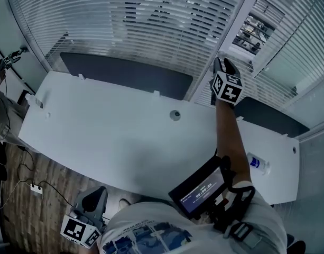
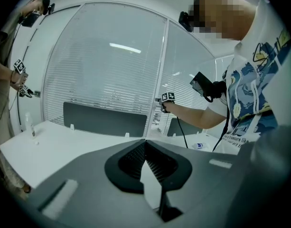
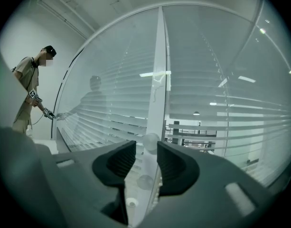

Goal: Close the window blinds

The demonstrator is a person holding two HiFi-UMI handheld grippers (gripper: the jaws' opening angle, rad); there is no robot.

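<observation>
Slatted blinds (image 1: pixel 140 20) cover the glass behind the white desk, and their slats let the room beyond show through (image 3: pixel 112 108). My right gripper (image 1: pixel 223 63) is held out at arm's length, level, against the white window post (image 1: pixel 220 41) between two panes. Its jaws (image 3: pixel 146 151) stand open, and a small translucent knob (image 3: pixel 150 140) hangs by the post just beyond the tips, with a second one lower down. My left gripper (image 1: pixel 95 194) stays low near my body, shut with nothing in it (image 2: pixel 145 144). From the left gripper view the right gripper (image 2: pixel 163 102) is seen at the post.
A white desk (image 1: pixel 114 136) with a dark divider panel (image 1: pixel 125 73) lies between me and the window. A small bottle (image 1: pixel 258 164) rests at the desk's right end. A screen device (image 1: pixel 198 192) is strapped to my right forearm. Another person (image 3: pixel 33 94) with grippers stands at the far left.
</observation>
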